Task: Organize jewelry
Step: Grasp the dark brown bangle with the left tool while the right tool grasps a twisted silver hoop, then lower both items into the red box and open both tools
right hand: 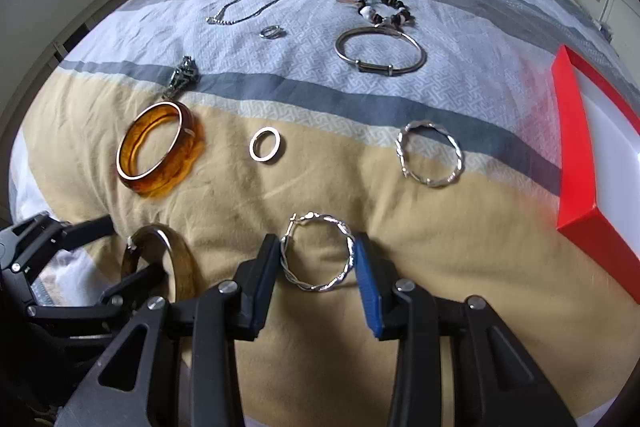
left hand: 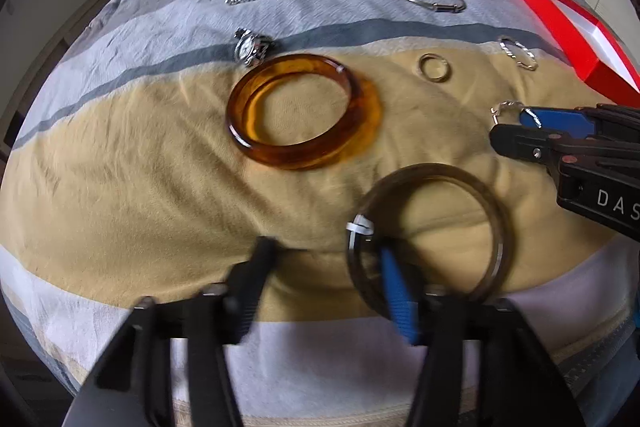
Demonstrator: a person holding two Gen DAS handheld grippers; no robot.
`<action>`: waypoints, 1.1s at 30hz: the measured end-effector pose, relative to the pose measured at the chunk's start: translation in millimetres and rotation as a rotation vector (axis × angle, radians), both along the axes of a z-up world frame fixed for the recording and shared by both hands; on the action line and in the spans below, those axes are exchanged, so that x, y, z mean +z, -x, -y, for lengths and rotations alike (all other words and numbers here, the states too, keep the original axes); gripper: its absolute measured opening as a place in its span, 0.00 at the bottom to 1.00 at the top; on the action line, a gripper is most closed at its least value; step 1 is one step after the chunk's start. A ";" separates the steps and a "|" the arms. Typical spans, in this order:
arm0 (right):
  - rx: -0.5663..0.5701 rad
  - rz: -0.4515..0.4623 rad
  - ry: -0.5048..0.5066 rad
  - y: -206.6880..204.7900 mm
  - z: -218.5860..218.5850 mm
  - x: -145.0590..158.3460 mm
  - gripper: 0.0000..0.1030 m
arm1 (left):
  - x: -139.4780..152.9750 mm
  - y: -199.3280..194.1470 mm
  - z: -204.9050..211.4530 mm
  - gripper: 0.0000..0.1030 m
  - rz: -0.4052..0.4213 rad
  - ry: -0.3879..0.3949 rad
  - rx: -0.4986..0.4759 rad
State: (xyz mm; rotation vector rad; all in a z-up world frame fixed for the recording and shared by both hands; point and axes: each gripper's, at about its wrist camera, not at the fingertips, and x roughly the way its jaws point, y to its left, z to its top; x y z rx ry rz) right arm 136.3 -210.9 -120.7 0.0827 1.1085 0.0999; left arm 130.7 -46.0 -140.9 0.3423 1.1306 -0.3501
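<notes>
Jewelry lies spread on a striped bedspread. My left gripper [left hand: 324, 255] is open; its blue finger [left hand: 394, 291] reaches through a dark brown bangle [left hand: 428, 231], which also shows in the right wrist view [right hand: 176, 259]. My right gripper [right hand: 316, 259] is open around a twisted silver hoop earring [right hand: 320, 253], fingers on either side; it shows in the left wrist view [left hand: 516, 125] too. An amber bangle [left hand: 304, 111] [right hand: 160, 147], a small ring [right hand: 265, 143] and a second twisted hoop [right hand: 430, 153] lie farther out.
A red box with white inside [right hand: 576, 147] [left hand: 576, 35] stands at the right. At the back lie a silver bracelet [right hand: 380, 51], a beaded bracelet [right hand: 384, 9], a chain necklace [right hand: 256, 5], a small ring [right hand: 272, 31] and a watch [left hand: 252, 45].
</notes>
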 end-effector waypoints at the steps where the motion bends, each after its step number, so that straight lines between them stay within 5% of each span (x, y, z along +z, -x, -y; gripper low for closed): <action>1: -0.004 0.000 -0.009 1.6 1.3 1.1 0.35 | 1.4 0.7 0.5 0.28 -0.002 0.005 -0.005; 2: -0.011 0.002 -0.023 4.0 3.6 3.0 0.35 | 3.4 2.0 1.1 0.12 -0.003 0.012 -0.010; 3: -0.015 0.003 -0.031 6.2 4.9 4.6 0.34 | 5.8 3.0 6.3 0.09 -0.001 0.012 -0.007; 18: -0.094 0.113 -0.090 58.8 50.9 55.0 0.34 | 73.2 15.8 5.3 0.08 0.075 0.137 0.062; 26: -0.225 0.205 -0.065 84.0 134.8 89.7 0.34 | 117.6 18.2 76.5 0.08 0.113 0.221 -0.042; 33: -0.343 0.228 -0.012 78.4 227.1 98.5 0.34 | 129.3 -3.9 182.8 0.08 0.116 0.253 -0.147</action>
